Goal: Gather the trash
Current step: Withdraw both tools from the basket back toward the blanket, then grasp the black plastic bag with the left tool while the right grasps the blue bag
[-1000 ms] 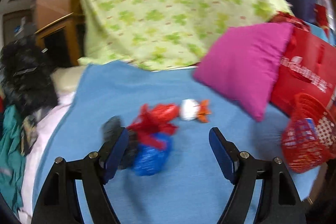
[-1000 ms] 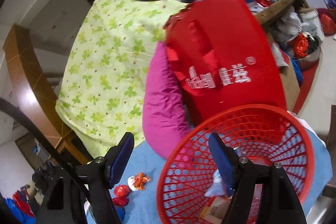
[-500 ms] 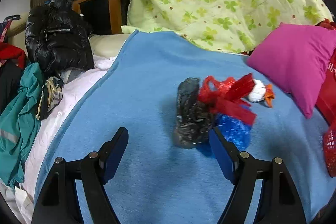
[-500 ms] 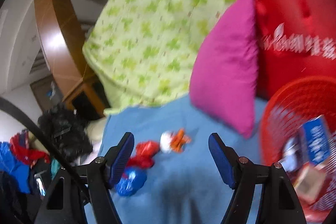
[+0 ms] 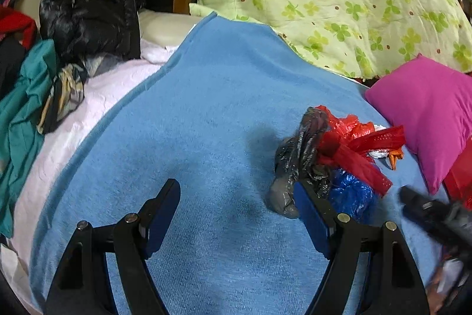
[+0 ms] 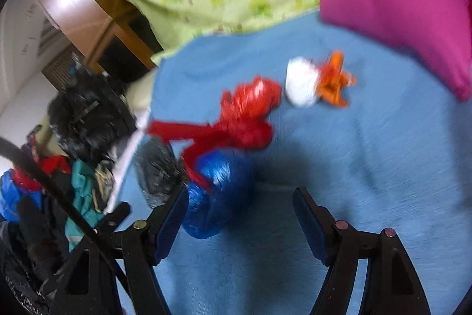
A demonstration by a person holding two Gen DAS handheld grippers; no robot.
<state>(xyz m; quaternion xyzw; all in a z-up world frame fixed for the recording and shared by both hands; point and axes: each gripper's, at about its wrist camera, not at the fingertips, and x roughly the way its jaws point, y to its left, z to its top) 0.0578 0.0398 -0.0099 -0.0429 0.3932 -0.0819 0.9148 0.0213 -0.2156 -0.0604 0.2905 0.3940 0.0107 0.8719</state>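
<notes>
Since half a second ago, the crumpled black plastic bag [image 5: 298,164] has slid rightward to the wide-open left gripper's [image 5: 236,211] right finger, on the blue blanket [image 5: 206,123]. Right wrist view: the right gripper [image 6: 240,214] gapes empty, the knotted blue plastic bag [image 6: 212,197] beside its left finger.

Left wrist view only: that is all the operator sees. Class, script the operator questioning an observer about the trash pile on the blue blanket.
Operator: What is the white bit half hidden behind the red bag?
Observer: A white wad with an orange wrapper against its far side, lying just past the red bag.
Operator: Is the right gripper open?
Observer: Yes, its jaws stand open. The blue bag lies beside one finger, with nothing pressed.
</notes>
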